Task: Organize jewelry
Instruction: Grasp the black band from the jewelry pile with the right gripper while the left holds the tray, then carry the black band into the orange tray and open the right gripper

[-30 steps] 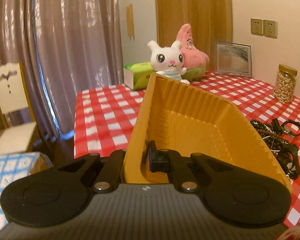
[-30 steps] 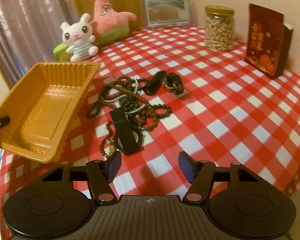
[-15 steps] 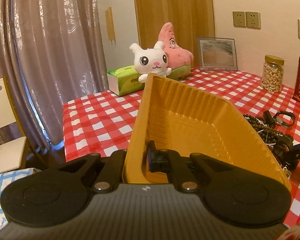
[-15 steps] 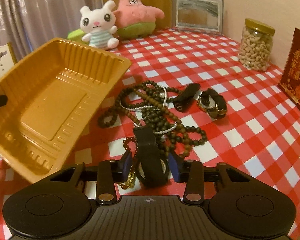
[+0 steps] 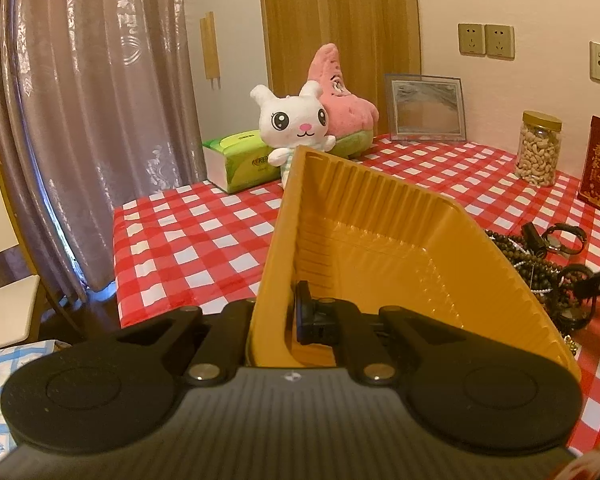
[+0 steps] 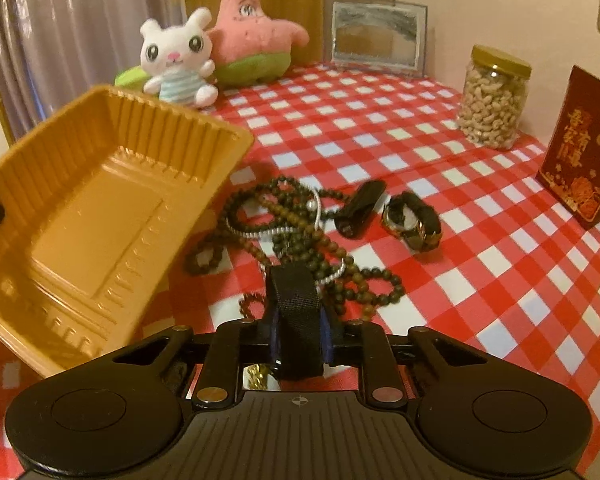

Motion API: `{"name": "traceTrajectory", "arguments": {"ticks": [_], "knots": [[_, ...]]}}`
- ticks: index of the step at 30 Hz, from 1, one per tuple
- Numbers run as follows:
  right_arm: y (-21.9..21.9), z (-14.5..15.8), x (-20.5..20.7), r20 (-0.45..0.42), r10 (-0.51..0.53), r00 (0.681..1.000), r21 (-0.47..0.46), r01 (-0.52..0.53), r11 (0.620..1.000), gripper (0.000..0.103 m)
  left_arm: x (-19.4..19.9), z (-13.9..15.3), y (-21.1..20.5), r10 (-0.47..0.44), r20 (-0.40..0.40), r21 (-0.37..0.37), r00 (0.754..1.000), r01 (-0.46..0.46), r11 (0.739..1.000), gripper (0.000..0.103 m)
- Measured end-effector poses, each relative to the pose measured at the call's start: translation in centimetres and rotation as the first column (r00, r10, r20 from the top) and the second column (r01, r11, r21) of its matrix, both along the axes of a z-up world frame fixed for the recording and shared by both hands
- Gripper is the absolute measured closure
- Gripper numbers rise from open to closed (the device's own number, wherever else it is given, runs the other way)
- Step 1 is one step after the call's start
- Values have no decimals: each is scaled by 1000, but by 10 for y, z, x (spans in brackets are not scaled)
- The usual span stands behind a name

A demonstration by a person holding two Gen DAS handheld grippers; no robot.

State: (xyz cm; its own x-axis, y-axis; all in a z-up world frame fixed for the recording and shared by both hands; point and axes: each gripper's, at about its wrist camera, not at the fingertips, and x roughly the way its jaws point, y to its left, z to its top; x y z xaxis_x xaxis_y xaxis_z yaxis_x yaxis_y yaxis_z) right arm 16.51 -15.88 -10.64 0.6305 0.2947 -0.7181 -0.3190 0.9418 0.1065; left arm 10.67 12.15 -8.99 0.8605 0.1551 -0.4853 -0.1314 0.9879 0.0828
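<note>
My left gripper [image 5: 274, 316] is shut on the near wall of a yellow plastic tray [image 5: 380, 256], holding it tilted above the table's left side; the tray also shows in the right wrist view [image 6: 96, 216]. My right gripper [image 6: 300, 340] is shut on a black-strapped watch [image 6: 296, 312] at the near edge of a tangle of dark bead necklaces [image 6: 296, 232] on the red checked tablecloth. A second watch [image 6: 412, 222] and a small black object [image 6: 360, 208] lie just beyond the beads. The beads show at the right in the left wrist view [image 5: 536, 264].
At the table's back stand a white bunny plush [image 6: 176, 60], a pink star plush [image 6: 252, 36], a green tissue box [image 5: 240, 160] and a picture frame [image 6: 376, 36]. A cashew jar [image 6: 494, 98] and a red box [image 6: 580, 148] stand at the right. A chair [image 5: 4, 280] is left of the table.
My right gripper has moved down onto the jewelry pile and shut on the black-strapped watch. The tray stays held in my left gripper, shifted slightly.
</note>
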Motion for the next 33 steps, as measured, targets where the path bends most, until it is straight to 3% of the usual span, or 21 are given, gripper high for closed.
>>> {"name": "traceTrajectory", "arguments": {"ticks": [7, 14, 23, 31, 32, 33], "knots": [[13, 37, -1, 53, 8, 999, 75, -12, 997, 83, 3, -1, 2, -6, -2, -9, 1000, 6, 1000, 99], [43, 70, 3, 117, 71, 991, 164, -90, 982, 83, 5, -3, 4, -10, -4, -13, 1000, 10, 1000, 99], [86, 29, 13, 16, 148, 989, 134, -149, 980, 83, 7, -5, 5, -13, -10, -19, 1000, 13, 1000, 99], [102, 12, 16, -38, 225, 974, 79, -221, 972, 83, 8, -6, 5, -13, -16, -22, 1000, 13, 1000, 99], [101, 13, 16, -35, 229, 973, 79, -225, 971, 80, 8, -6, 5, -13, -17, -21, 1000, 13, 1000, 99], [101, 15, 17, -31, 227, 973, 80, -224, 971, 70, 8, -6, 5, -13, -18, -21, 1000, 13, 1000, 99]]}}
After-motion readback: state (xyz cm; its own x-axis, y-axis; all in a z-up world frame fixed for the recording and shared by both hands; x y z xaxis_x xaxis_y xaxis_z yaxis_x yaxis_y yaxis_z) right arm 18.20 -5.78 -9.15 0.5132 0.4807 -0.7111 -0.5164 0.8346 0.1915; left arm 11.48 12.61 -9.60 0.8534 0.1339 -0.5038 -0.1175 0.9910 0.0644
